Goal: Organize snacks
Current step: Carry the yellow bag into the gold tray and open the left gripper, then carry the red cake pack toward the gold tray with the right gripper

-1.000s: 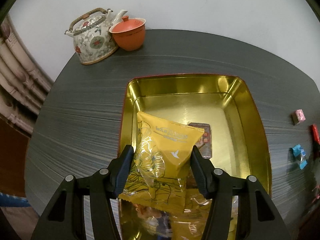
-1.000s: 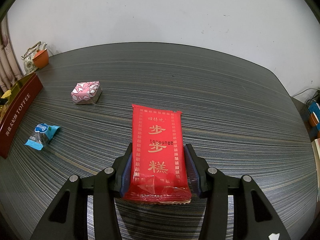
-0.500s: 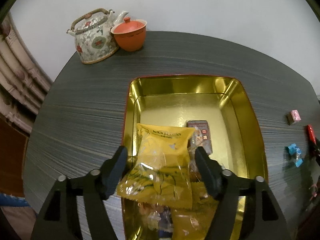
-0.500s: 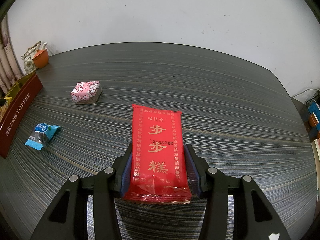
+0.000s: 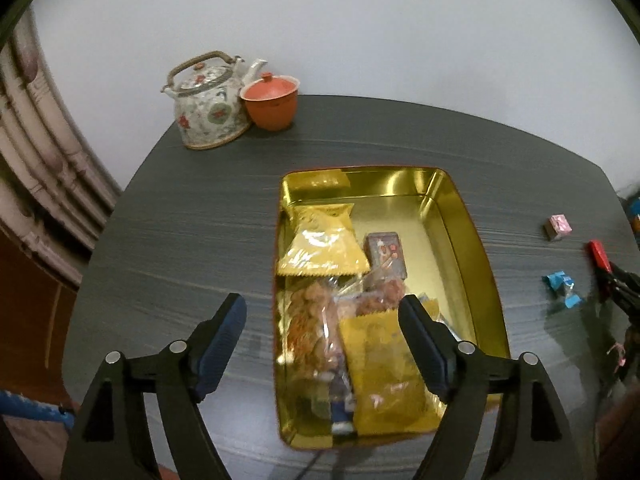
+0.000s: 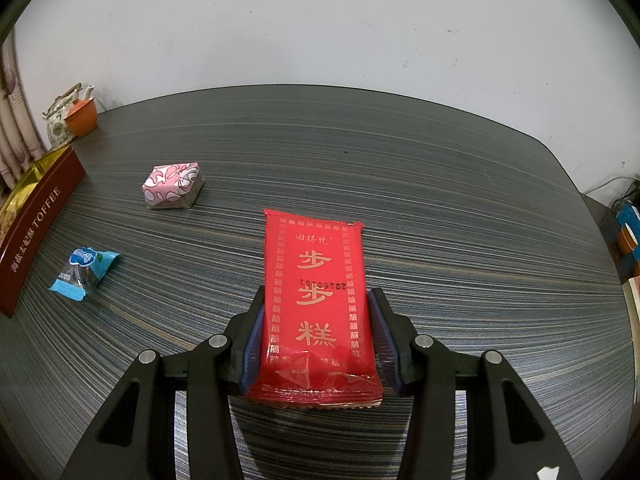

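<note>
Left wrist view: the left tongs (image 5: 322,312) are opening, empty, above the gold tin (image 5: 486,264) (yellow packet (image 5: 322,240) inside). Right tongs (image 6: 316,334) pinch a red packet (image 6: 318,300) on the counter (image 6: 440,184).

Snack packets (image 5: 322,242) lie in the tin (image 5: 460,216); behind it stands a teapot (image 5: 208,108), cup (image 5: 272,102) beside.

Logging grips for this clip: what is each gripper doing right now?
Left gripper: opening, empty, above the tin.
Right gripper: closed on the red packet.
</note>
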A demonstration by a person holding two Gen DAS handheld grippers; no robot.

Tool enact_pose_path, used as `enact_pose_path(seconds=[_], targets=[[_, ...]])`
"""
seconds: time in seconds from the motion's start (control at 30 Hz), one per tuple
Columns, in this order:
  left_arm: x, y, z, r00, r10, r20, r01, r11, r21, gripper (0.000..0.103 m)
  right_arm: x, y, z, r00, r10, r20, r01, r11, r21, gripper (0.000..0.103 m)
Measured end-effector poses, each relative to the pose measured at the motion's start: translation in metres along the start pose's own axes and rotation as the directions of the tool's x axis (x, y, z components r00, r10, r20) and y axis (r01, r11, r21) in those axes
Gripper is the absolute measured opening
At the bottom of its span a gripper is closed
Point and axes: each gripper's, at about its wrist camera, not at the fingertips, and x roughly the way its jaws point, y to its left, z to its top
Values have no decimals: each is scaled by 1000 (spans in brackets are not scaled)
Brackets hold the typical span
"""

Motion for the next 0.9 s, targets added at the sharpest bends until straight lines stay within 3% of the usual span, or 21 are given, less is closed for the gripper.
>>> enact_pose_path(seconds=[0.6,0.9], targets=[[-23,44,-46,995,90,44,-87,994,-72,82,-9,25,9,997,-78,-8,78,996,-37,38],[-28,46,-54,995,89,52,-86,994,-67,83,-48,67,26,999,-16,40,19,997,-74,38]])
